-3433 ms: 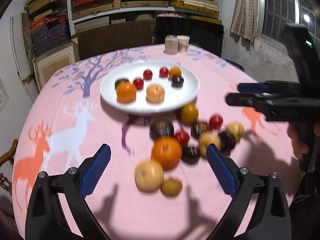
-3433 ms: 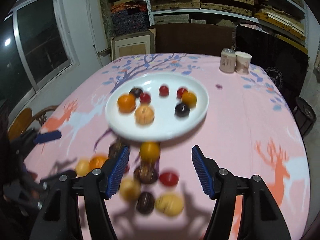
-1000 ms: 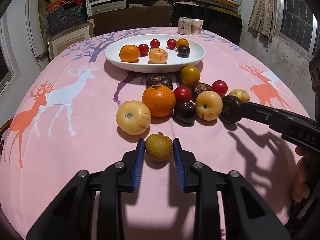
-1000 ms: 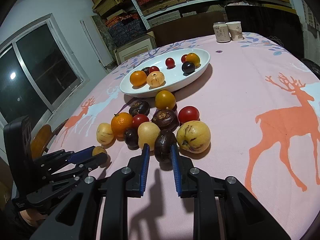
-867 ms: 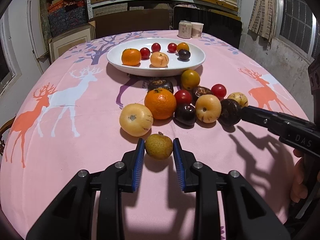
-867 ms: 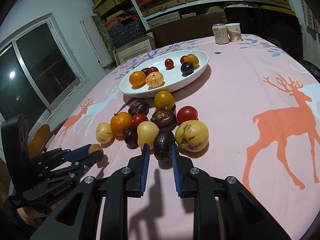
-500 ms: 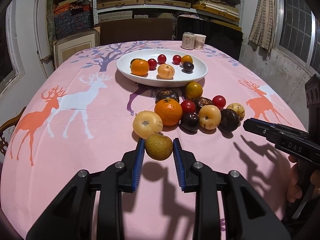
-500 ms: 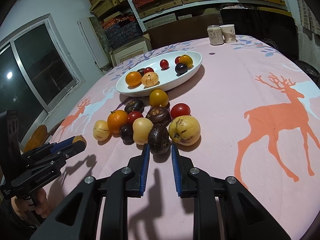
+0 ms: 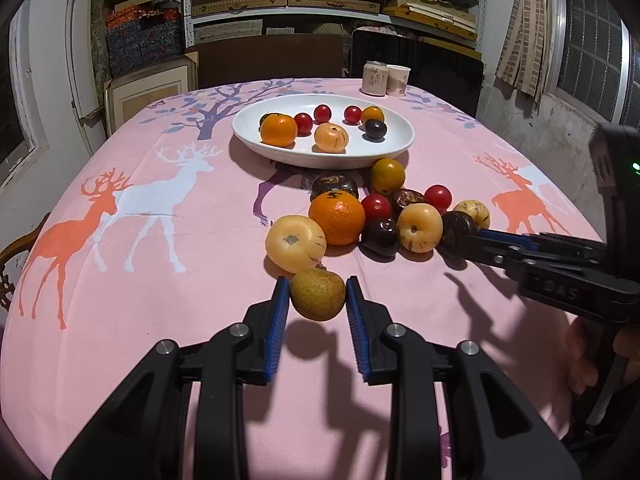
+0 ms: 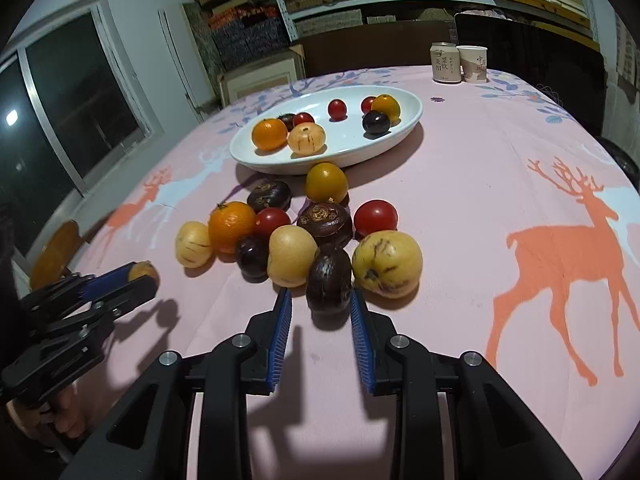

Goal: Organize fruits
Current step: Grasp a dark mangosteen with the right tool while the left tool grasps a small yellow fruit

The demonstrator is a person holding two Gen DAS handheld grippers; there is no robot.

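My left gripper is shut on a small brown-yellow pear and holds it above the pink cloth, its shadow below. My right gripper is shut on a dark purple passion fruit, lifted at the near edge of the fruit pile. It also shows at the right of the left wrist view. The white oval plate behind the pile holds an orange, a pale round fruit, a dark plum and several cherry tomatoes. Loose fruits lie before it, among them an orange.
A can and a paper cup stand at the table's far edge. Shelves of boxes and a dark chair back lie behind. A wooden chair sits off the left table edge.
Both grippers closed on their fruits about a second ago and have since lifted them off the cloth and drawn back a little. The pile and plate have not moved.
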